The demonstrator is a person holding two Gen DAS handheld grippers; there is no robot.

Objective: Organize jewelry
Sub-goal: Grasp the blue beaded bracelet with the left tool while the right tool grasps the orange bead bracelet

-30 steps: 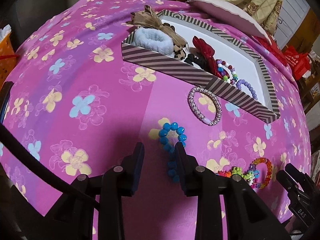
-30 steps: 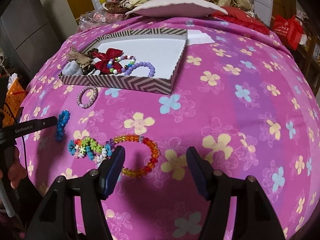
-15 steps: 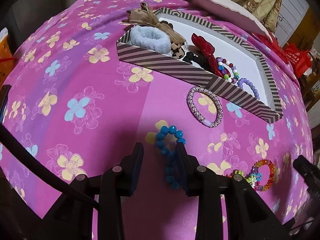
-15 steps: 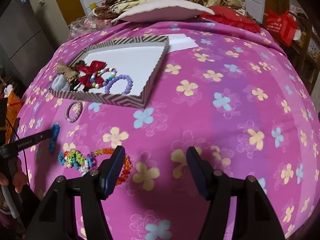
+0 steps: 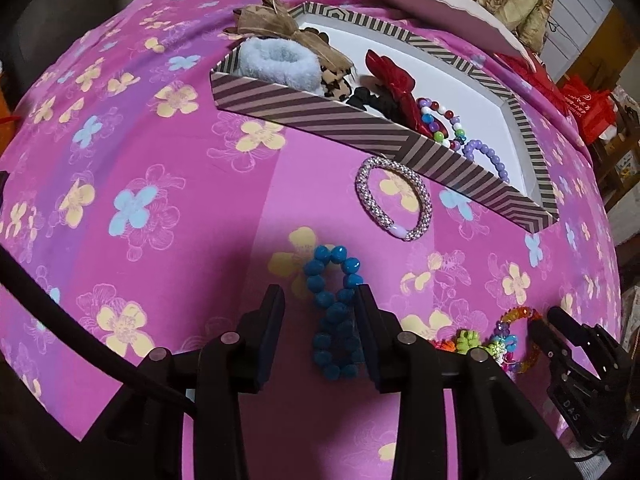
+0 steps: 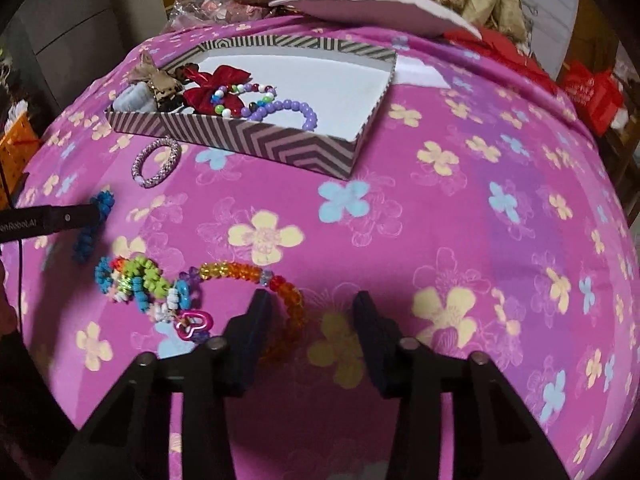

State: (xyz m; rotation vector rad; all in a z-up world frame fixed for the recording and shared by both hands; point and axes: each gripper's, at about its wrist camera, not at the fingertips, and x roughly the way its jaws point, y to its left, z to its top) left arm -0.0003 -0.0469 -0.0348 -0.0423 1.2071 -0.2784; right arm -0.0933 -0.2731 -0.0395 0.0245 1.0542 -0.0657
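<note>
A blue bead bracelet (image 5: pixel 332 320) lies stretched on the pink flowered cloth between the fingers of my left gripper (image 5: pixel 320 320). Those jaws are opening, and the left pad stands off the beads. An orange and yellow bead bracelet (image 6: pixel 288 304) lies just inside the left finger of my right gripper (image 6: pixel 314 320). The right jaws are closing and only that one pad is near the beads. A striped box (image 5: pixel 360 128) holds scrunchies, bows and two bead bracelets. A sparkly bangle (image 5: pixel 400 234) lies in front of the box.
A multicoloured bead cluster (image 6: pixel 132 280) with a pink heart charm (image 6: pixel 196 322) adjoins the orange bracelet. A white pillow (image 6: pixel 372 8) and folded bedding lie behind the box. The cloth falls away at its left edge, by an orange crate (image 6: pixel 16 148).
My right gripper has dropped closer over the orange bracelet and its jaws have narrowed. My left gripper's jaws have widened around the blue bracelet, which stays on the cloth.
</note>
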